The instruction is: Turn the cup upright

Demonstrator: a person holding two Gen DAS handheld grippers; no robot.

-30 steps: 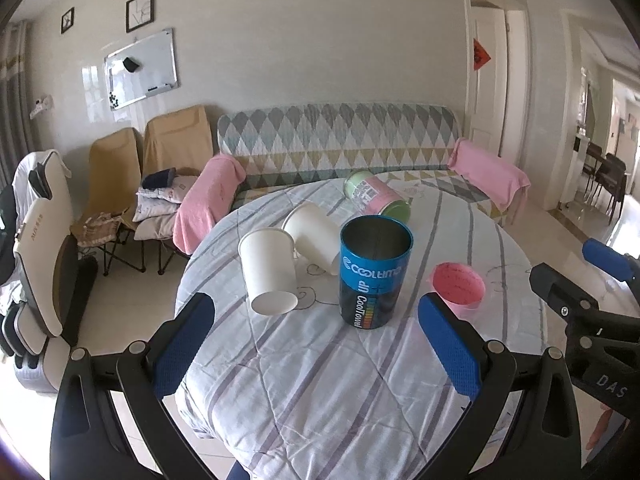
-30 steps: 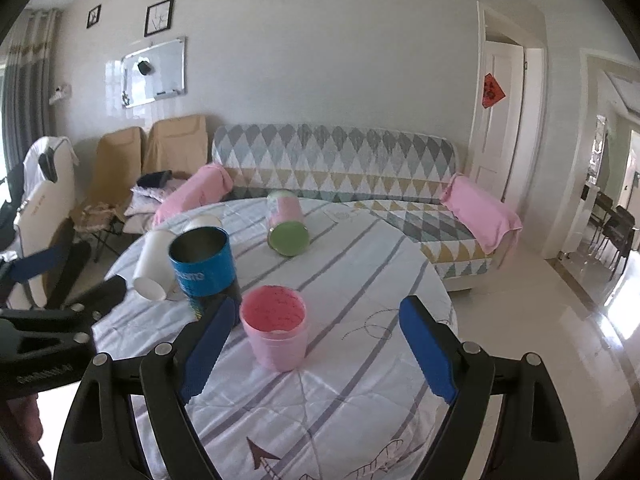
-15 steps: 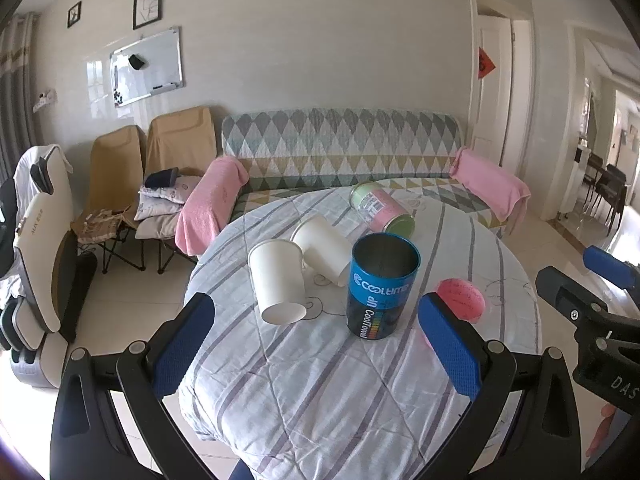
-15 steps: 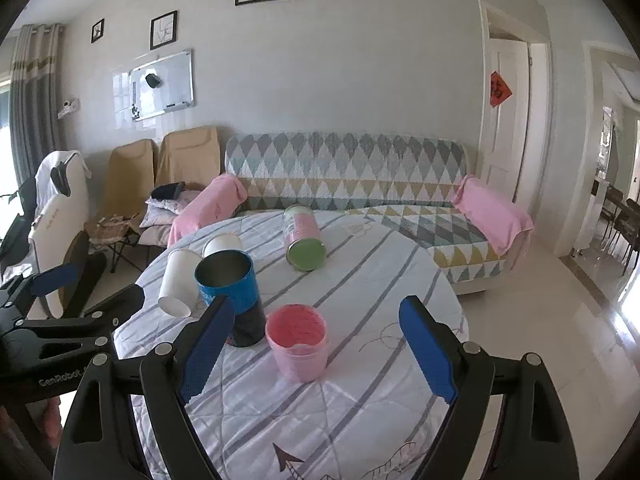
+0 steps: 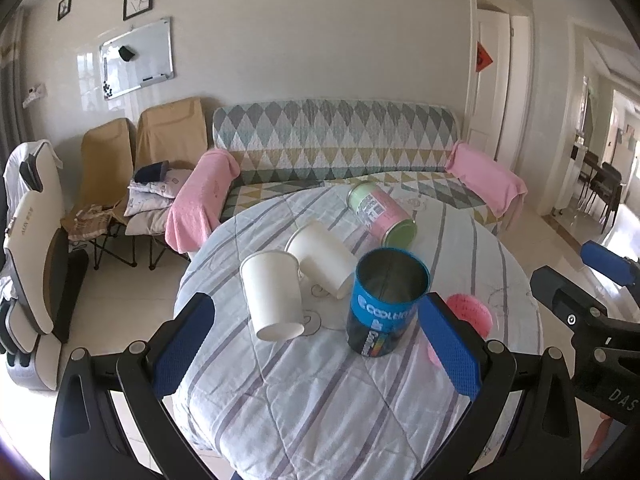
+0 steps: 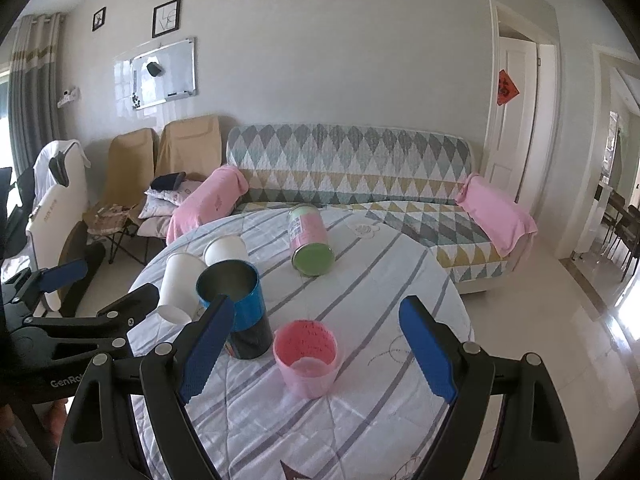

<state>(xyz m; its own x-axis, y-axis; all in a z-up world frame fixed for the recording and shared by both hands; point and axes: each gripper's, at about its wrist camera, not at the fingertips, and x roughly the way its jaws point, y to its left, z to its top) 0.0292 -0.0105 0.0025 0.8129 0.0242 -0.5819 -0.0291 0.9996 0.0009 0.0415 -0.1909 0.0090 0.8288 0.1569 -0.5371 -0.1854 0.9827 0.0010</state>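
Two white paper cups stand on the round table with a striped cloth (image 5: 320,400). One white cup (image 5: 274,294) stands upright; the other white cup (image 5: 322,258) lies on its side behind it, touching it. Both show in the right wrist view (image 6: 176,286) (image 6: 225,249). A blue can (image 5: 384,306) stands upright with its top open, also seen in the right wrist view (image 6: 236,308). A pink cup (image 6: 307,356) stands upright. A pink and green can (image 6: 310,240) lies on its side. My left gripper (image 5: 316,346) and right gripper (image 6: 316,350) are open, empty and short of the objects.
A patterned sofa (image 5: 340,140) with pink towels stands behind the table. Folding chairs (image 5: 160,148) stand at the left. An open doorway (image 6: 516,120) is at the right. The table's near edge lies below my grippers.
Both grippers have drawn back and risen from the table, so the objects look smaller and farther. The objects have not moved. Both grippers stay open.
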